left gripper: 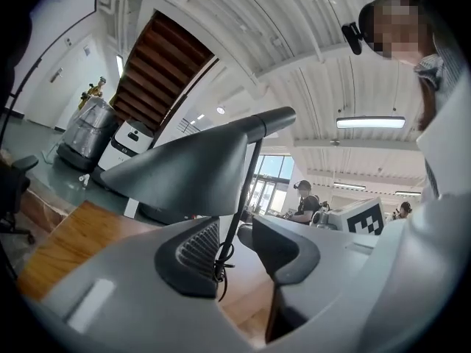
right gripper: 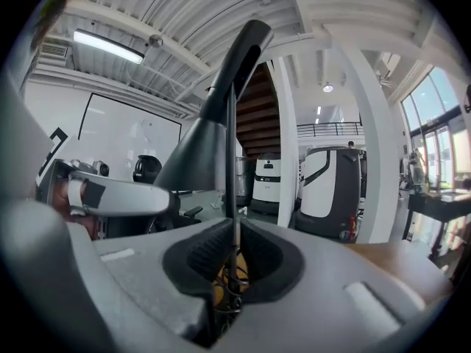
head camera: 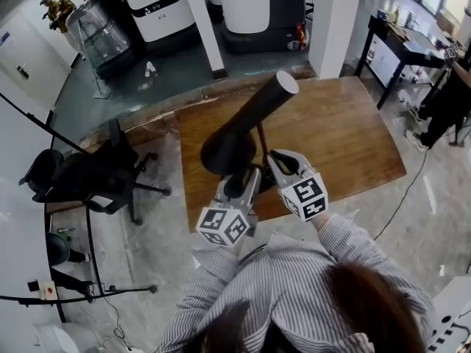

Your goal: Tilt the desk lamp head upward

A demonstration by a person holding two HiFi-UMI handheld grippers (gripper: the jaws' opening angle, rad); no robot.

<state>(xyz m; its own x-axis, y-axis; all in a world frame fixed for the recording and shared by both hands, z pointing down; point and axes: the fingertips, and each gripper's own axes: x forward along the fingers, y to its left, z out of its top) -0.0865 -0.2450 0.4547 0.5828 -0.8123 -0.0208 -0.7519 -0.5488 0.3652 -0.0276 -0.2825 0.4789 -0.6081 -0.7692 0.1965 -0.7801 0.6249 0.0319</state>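
Observation:
A black desk lamp stands on the wooden table (head camera: 338, 138). Its cone head (head camera: 246, 127) slopes with the narrow end up and to the right, and it fills the left gripper view (left gripper: 184, 171) and rises in the right gripper view (right gripper: 213, 123). The thin stem (head camera: 263, 142) runs down from it. My right gripper (head camera: 278, 162) is shut on that stem (right gripper: 231, 168), pads pressed to it (right gripper: 232, 259). My left gripper (head camera: 246, 184) is open (left gripper: 235, 252). The stem (left gripper: 246, 182) and a wire loop stand between its pads, with a gap on the right side. The lamp's base is hidden.
A black office chair (head camera: 88, 175) stands left of the table. White machines (head camera: 254, 6) and a pillar (head camera: 335, 20) are behind it. A person (head camera: 452, 94) stands by a black table (head camera: 401, 50) at the far right. The table's near edge is just under my grippers.

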